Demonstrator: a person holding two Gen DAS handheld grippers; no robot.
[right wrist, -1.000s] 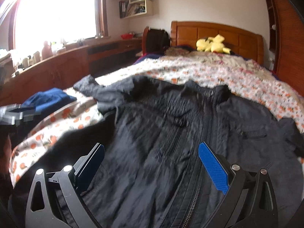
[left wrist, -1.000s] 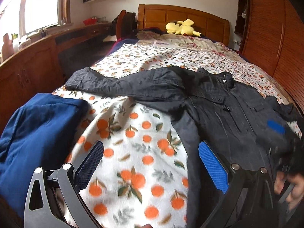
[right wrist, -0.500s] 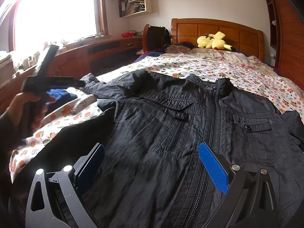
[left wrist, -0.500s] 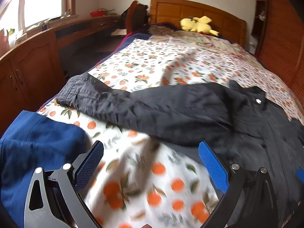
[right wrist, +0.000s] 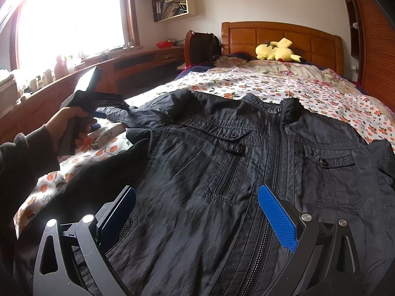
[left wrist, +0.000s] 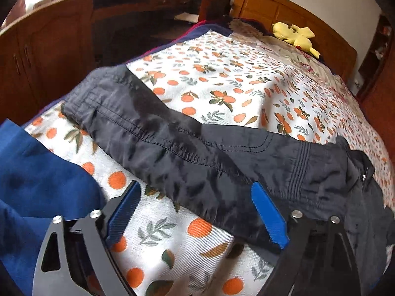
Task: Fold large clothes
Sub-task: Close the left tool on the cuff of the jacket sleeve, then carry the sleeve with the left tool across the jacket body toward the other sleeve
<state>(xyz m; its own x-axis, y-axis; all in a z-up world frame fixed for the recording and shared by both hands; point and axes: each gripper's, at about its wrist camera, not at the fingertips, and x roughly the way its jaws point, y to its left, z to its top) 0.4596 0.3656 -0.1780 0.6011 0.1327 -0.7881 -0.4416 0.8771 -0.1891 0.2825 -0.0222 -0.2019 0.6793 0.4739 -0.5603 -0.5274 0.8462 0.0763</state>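
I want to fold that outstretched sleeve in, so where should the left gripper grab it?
Take the sleeve near its cuff, coming from above with the left gripper. It lies flat on the bedspread, so pinch across its thin edge.

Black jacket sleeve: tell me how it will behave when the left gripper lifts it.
The sleeve looks thin and creased, so it will likely drape limply. Its slight sheen suggests slippery fabric. Attached to the jacket, it may drag the body.

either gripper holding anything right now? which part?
Nothing is held. The left hand-held gripper is open over the jacket sleeve, its jaws just closing slightly; the right hand-held gripper is open above the jacket front.
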